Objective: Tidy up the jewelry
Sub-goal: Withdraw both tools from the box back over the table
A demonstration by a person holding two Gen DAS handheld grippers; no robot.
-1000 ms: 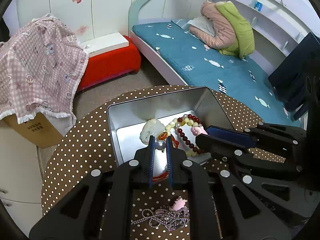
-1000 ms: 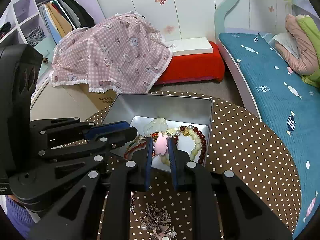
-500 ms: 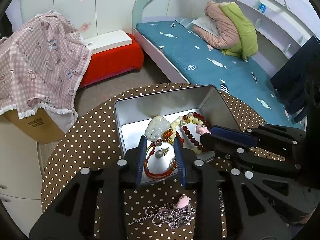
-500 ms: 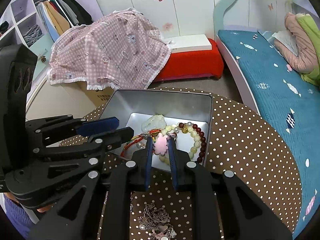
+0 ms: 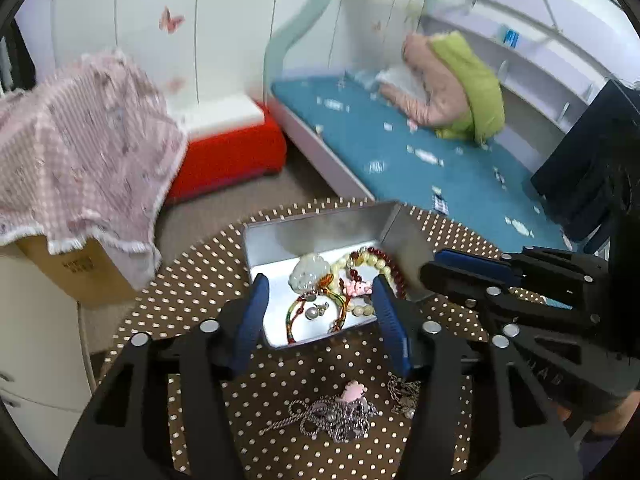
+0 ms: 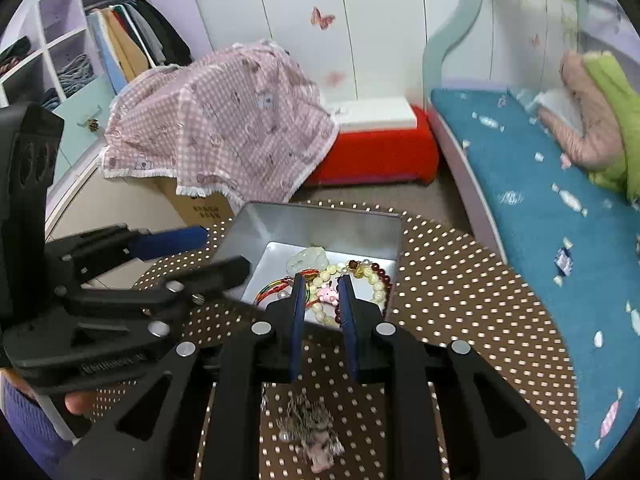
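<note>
Okay, your left gripper [image 5: 318, 302] has just been opening, nothing between its spread fingers. Your right gripper [image 6: 323, 294] is nearly closed; whether it pinches the pink charm [image 6: 328, 294] is unclear. Bracelets [image 5: 372, 266] lie in the tin [image 5: 316, 230]; a tangled silver chain [image 5: 332, 416] sits on the dotted table [image 5: 192, 280] beneath both grippers.

Black tool [image 5: 318, 300] frames, blue pads, silver screws, purple sleeve [image 6: 28, 432]
</note>
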